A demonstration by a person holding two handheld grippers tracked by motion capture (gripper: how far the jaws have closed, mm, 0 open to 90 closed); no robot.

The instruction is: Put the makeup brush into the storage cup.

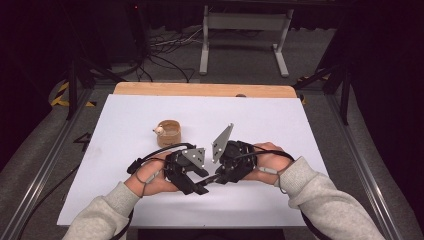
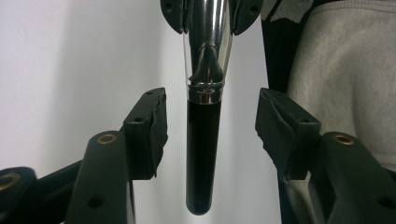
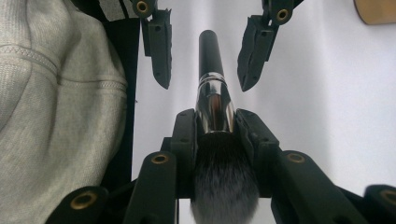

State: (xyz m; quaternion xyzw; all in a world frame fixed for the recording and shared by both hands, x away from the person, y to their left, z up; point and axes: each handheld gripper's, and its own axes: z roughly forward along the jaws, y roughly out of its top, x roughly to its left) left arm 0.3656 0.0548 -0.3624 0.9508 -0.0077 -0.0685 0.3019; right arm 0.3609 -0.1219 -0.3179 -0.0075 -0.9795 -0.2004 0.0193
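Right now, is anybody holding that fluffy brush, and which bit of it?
Yes. The right gripper holds the makeup brush by its shiny metal collar, just above the bristles. The left gripper is open around the black handle, not touching.

Left tongs [image 1: 200, 189] spread wide, right tongs [image 1: 212, 179] clamped shut, tips facing

a makeup brush [image 3: 215, 112] with a black handle, shiny silver ferrule and dark, grey-tipped bristles is held off the white surface [image 1: 130, 120], clamped at the ferrule, handle pointing left.

Bright even table light, dark surroundings, soft shadows, glare on metal
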